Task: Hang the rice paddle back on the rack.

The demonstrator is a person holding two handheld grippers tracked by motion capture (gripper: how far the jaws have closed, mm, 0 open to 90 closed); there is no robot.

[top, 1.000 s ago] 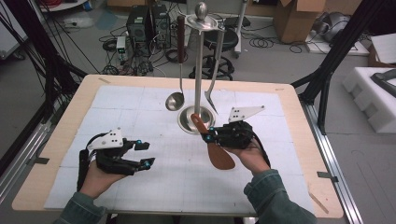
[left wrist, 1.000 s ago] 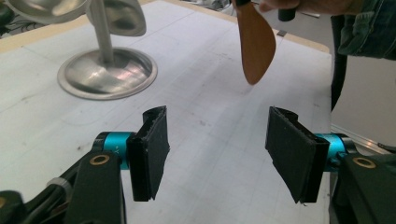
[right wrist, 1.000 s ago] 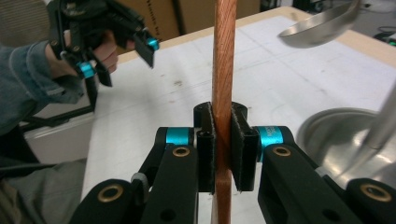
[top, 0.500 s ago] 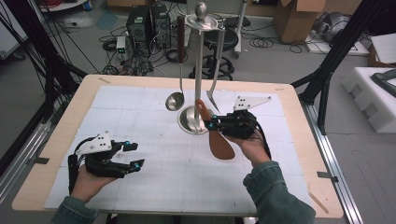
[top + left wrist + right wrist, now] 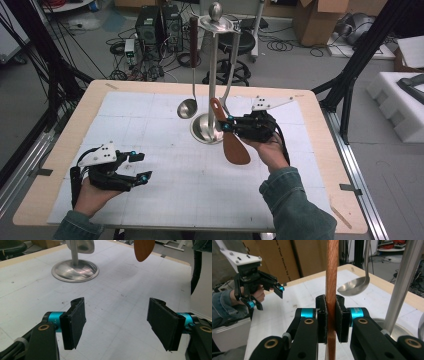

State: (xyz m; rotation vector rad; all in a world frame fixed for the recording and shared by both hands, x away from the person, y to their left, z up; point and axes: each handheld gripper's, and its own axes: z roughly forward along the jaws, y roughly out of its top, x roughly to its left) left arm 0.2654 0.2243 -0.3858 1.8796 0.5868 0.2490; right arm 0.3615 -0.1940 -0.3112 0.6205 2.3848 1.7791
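— Looking from the left side first, what did we see there?

— We saw the left gripper (image 5: 138,167) low over the white mat (image 5: 165,190), near the front left corner of the table (image 5: 60,150). Its jaws had just been opening, and nothing was between the two black pads (image 5: 75,322); they stood well apart with only the mat under them.

— And in the middle?

— We found the steel stand (image 5: 214,75) with its round base (image 5: 202,131) on the mat. A steel ladle (image 5: 188,107) hung from the top of the stand, on its left side, and it did not touch the table.

— What did we notice at the right?

— We saw the right gripper (image 5: 226,123) just beside the pole of the stand. Its jaws were closed on the handle of the wooden spatula (image 5: 235,147). In the right gripper view the wooden handle (image 5: 332,277) stood upright between the pads, which pressed on it from both sides. The spatula was lifted off the table, its broad blade hanging toward us, in front of the base and a little to the right of it.
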